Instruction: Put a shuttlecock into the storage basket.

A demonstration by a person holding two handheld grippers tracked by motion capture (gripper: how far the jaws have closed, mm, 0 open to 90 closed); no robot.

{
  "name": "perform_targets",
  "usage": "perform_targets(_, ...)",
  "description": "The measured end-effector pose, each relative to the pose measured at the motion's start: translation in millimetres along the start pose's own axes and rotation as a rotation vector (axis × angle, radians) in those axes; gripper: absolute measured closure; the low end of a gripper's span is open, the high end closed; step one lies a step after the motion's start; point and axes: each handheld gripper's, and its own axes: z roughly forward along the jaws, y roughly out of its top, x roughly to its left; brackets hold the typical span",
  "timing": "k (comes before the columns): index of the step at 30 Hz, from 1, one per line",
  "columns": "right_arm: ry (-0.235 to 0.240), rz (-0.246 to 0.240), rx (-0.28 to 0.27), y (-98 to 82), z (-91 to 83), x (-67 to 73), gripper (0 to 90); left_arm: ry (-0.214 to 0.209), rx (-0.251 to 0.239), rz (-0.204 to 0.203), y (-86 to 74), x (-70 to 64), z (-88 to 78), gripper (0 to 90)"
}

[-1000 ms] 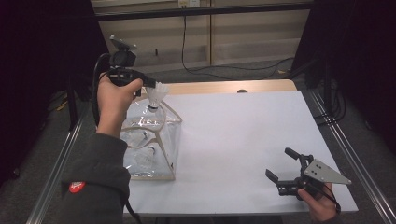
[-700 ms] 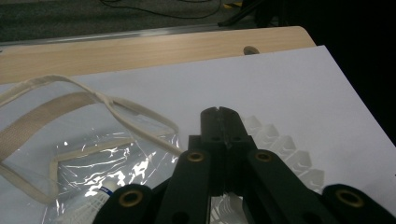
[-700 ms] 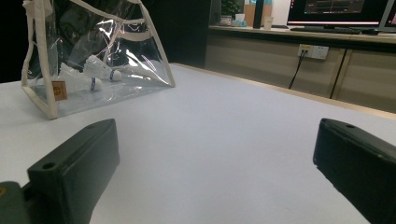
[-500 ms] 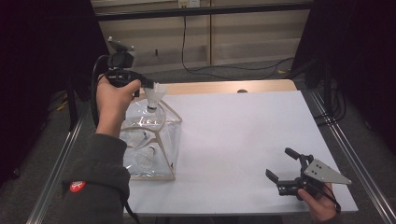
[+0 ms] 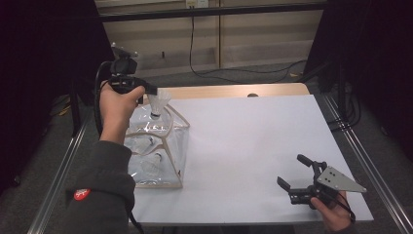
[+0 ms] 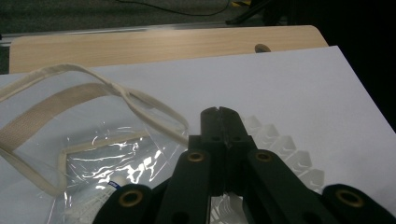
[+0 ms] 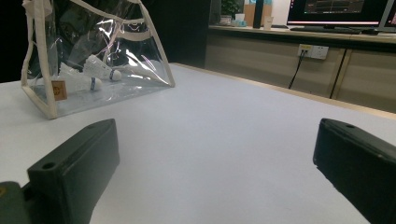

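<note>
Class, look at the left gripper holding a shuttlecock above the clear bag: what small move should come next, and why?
Probably lower it into the bag's mouth, then open. The left gripper is shut on the shuttlecock, cork down over the clear bag, where other shuttlecocks already lie.

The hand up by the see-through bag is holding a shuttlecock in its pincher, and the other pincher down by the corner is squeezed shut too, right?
Not quite. The right gripper near the corner is open, jaws wide apart in the right gripper view. The left gripper does hold a shuttlecock over the clear bag.
</note>
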Motion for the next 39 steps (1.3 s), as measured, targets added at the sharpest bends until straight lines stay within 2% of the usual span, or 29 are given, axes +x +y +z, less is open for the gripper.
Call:
perform_targets(33, 0.000, -0.001, 0.004, -0.6, 1.0, 0.9, 0.3, 0.035, -0.004, -0.011, -6.3, 18.7, 7.5, 90.0)
perform_targets(36, -0.001, 0.001, 0.005, -0.5, 0.6, 1.0, 0.3, 0.047, 0.010, -0.003, -6.8, 20.2, 8.6, 90.0)
perform_targets(39, 0.000, -0.004, 0.003, -0.6, 0.7, 0.2, 0.3, 0.044, 0.011, -0.011, -8.0, 23.2, 10.3, 90.0)
